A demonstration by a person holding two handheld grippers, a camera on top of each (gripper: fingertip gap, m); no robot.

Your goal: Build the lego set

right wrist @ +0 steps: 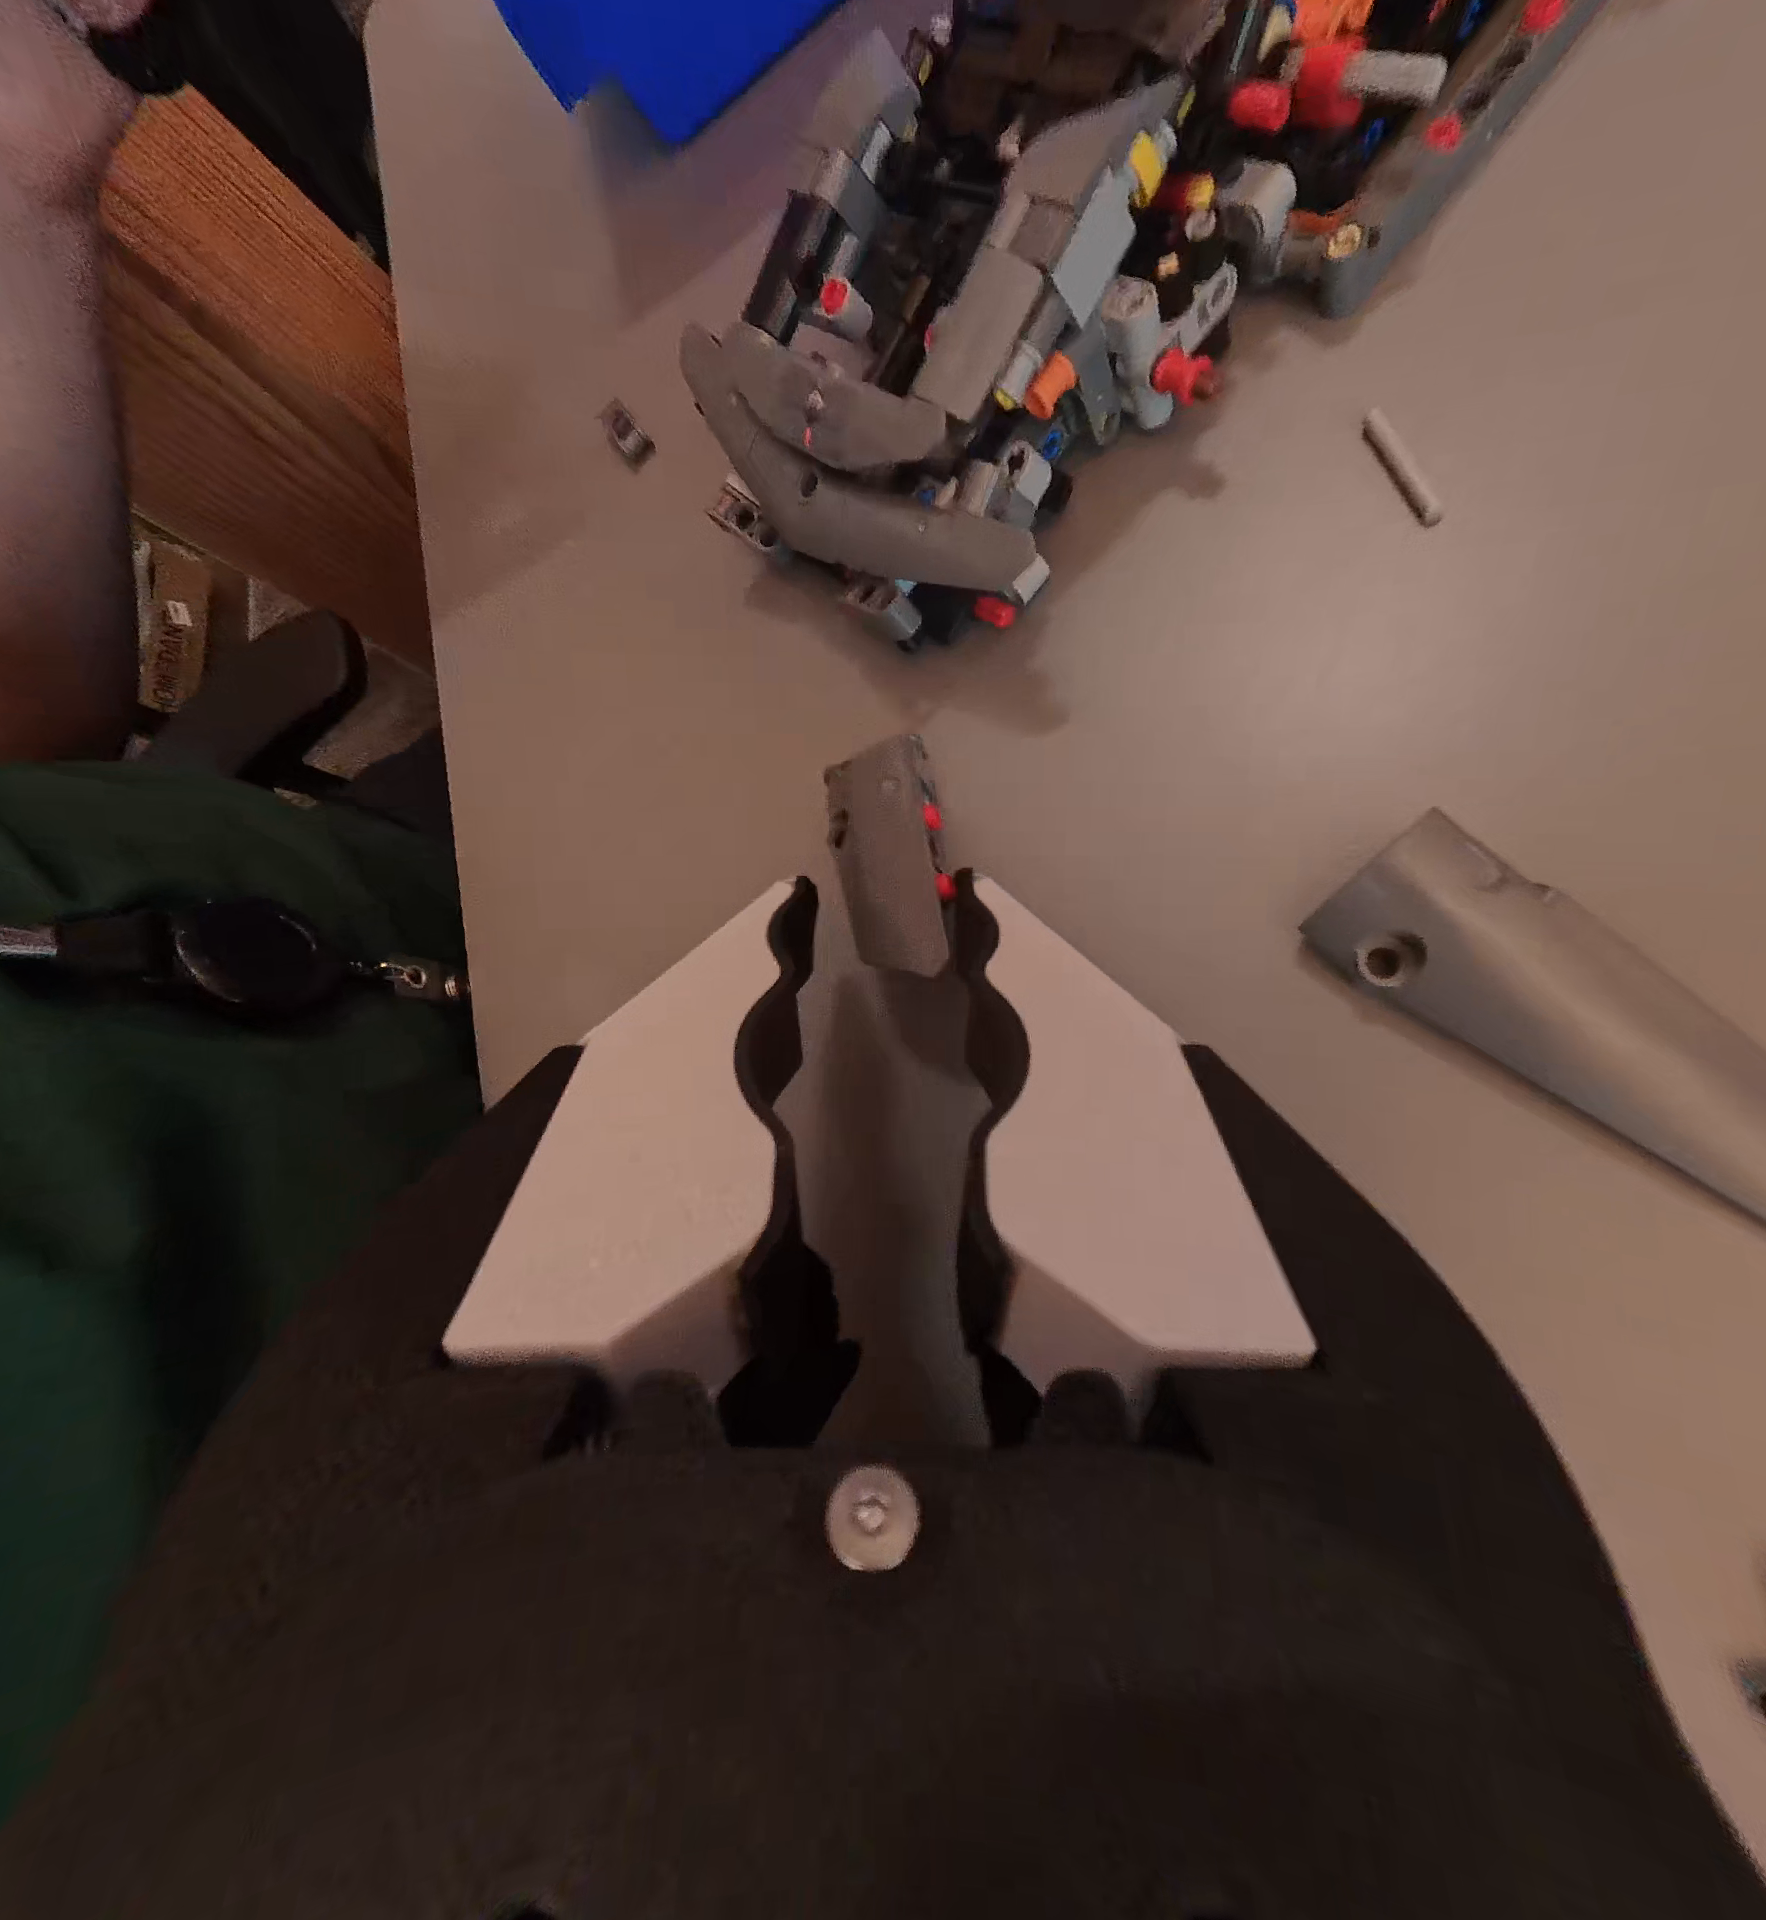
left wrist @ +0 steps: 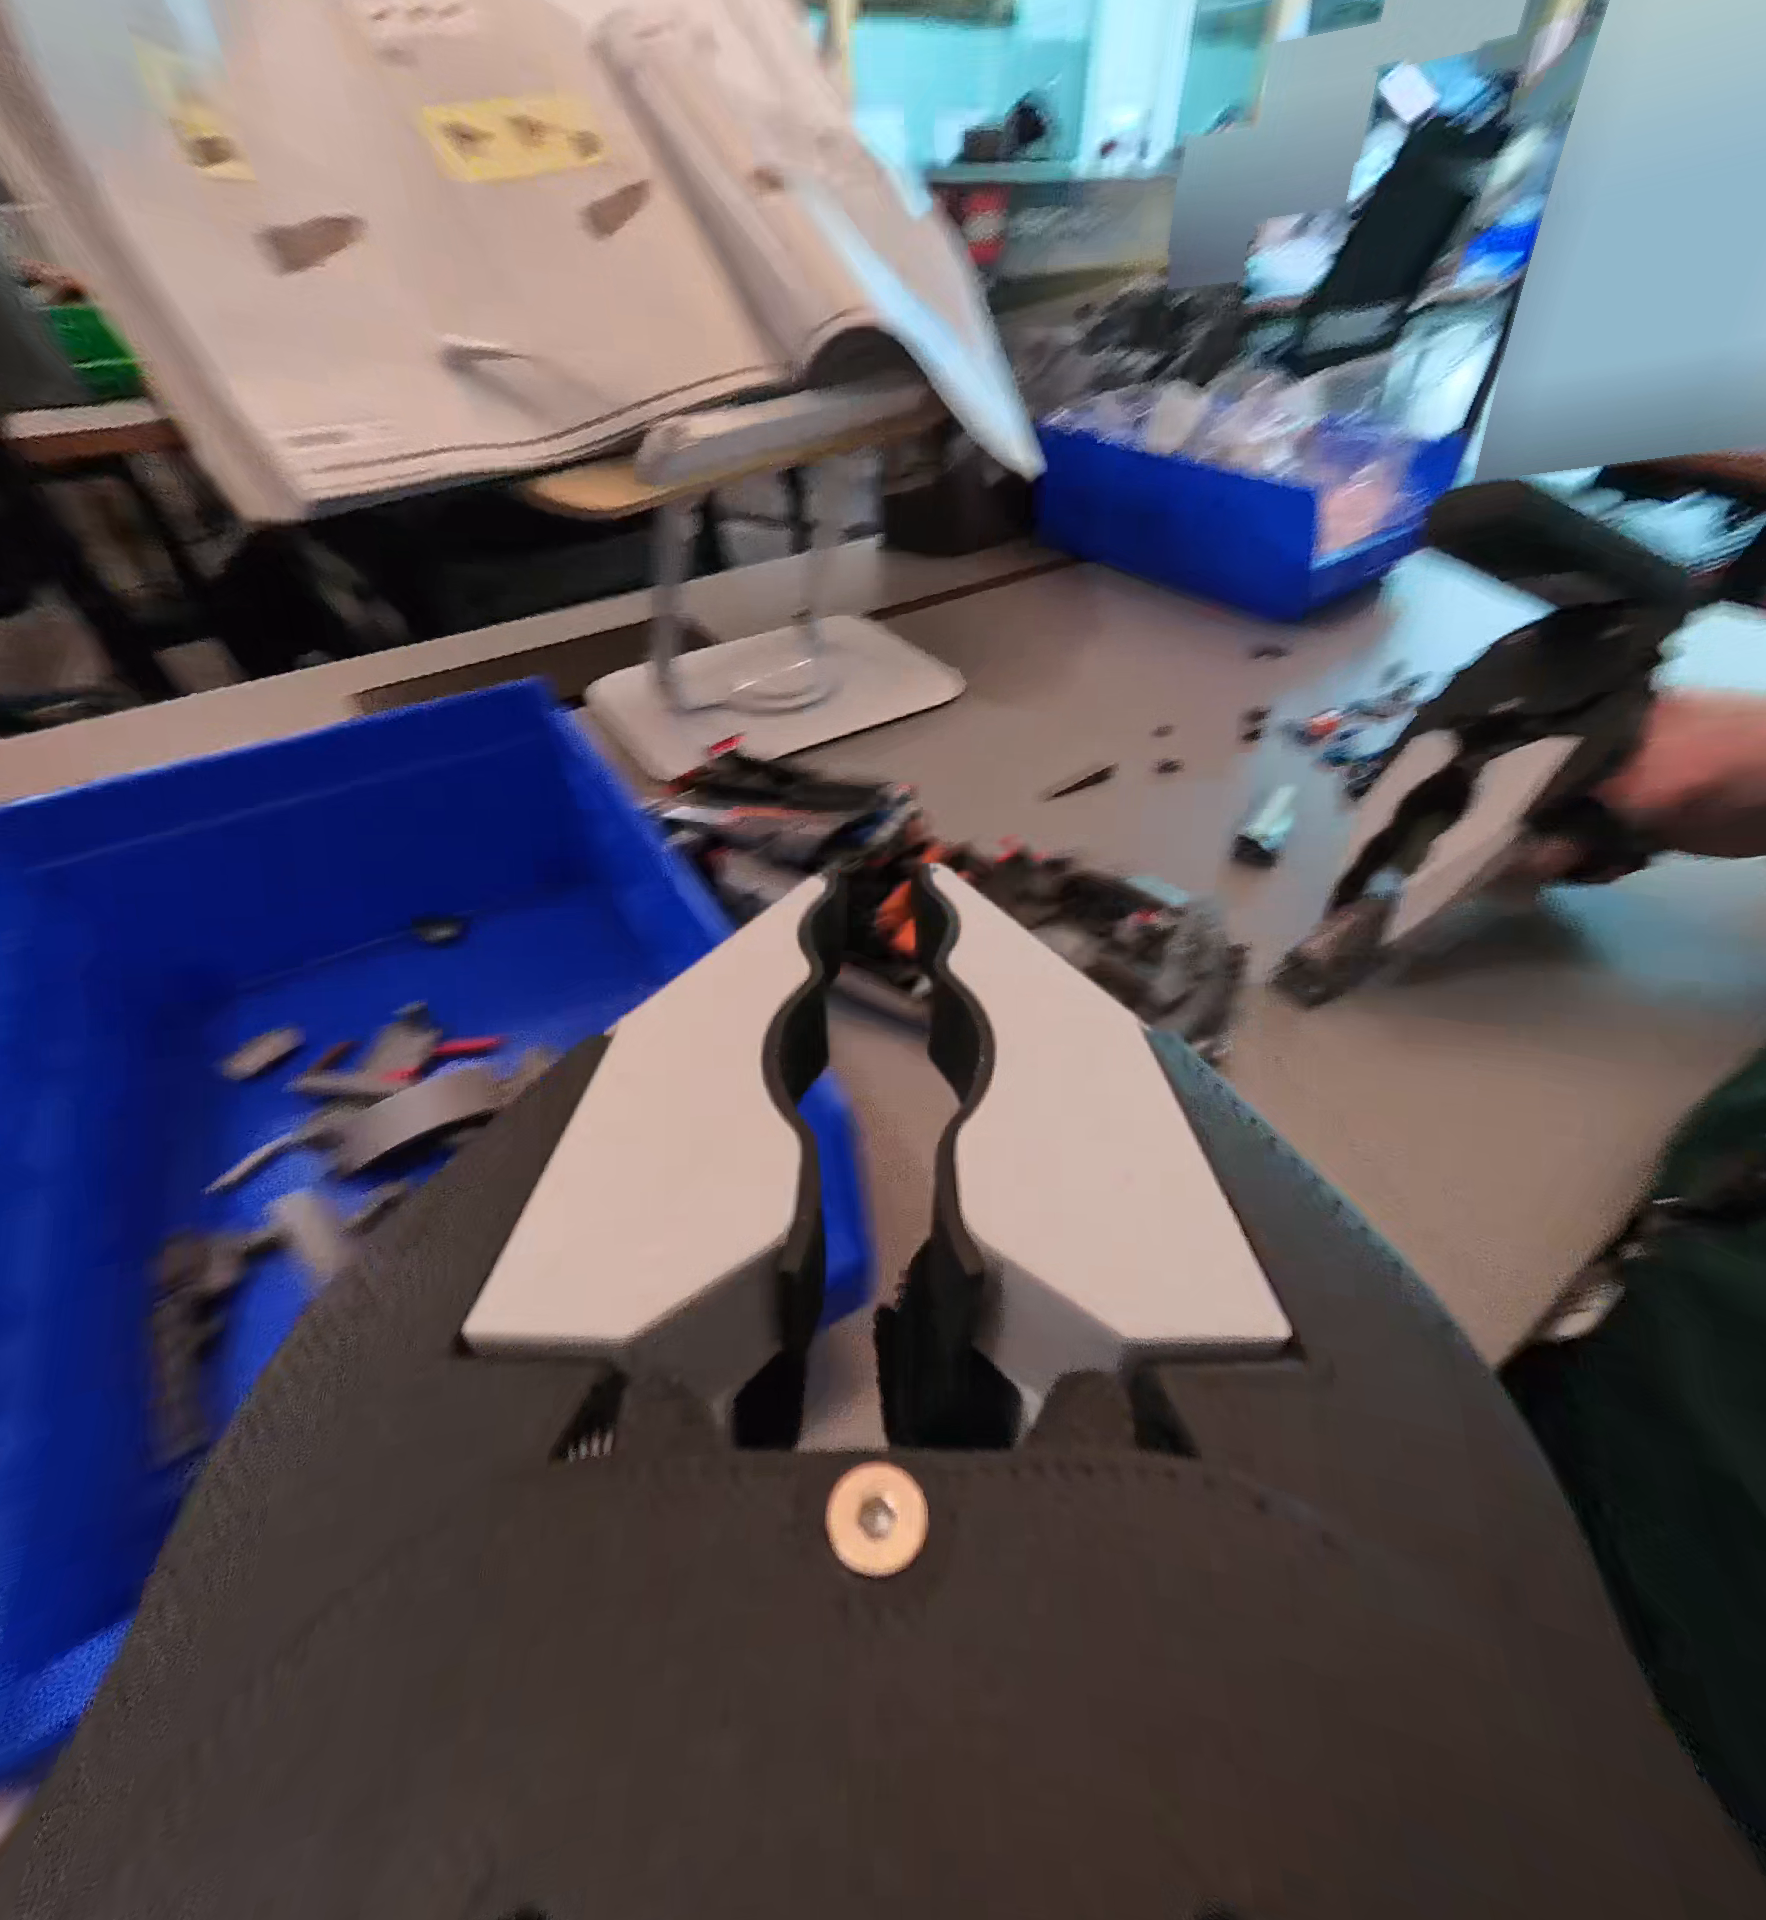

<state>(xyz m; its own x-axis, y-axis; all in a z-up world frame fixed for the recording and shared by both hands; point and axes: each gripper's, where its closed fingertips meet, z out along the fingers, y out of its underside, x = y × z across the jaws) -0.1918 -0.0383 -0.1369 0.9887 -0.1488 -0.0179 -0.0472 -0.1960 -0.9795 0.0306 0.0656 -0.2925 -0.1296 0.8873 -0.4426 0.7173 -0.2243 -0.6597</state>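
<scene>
My right gripper (right wrist: pixel 884 883) pinches a grey panel (right wrist: pixel 884 857) near the model (right wrist: pixel 962 343) on the table (right wrist: pixel 1222 675). My left gripper (left wrist: pixel 879 894) hangs nearly closed, empty, beside the bin (left wrist: pixel 235 883). Next I'd align the panel's pins with the model's near end.

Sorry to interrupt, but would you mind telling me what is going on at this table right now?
A person is building a Lego set with a handheld gripper in each hand. The right gripper is shut on a small grey panel piece with red pins, held above the grey table just short of the half-built grey model. The left gripper holds nothing, its jaws slightly apart, beside a blue bin of loose parts. A long grey panel lies on the table to the right.
</scene>
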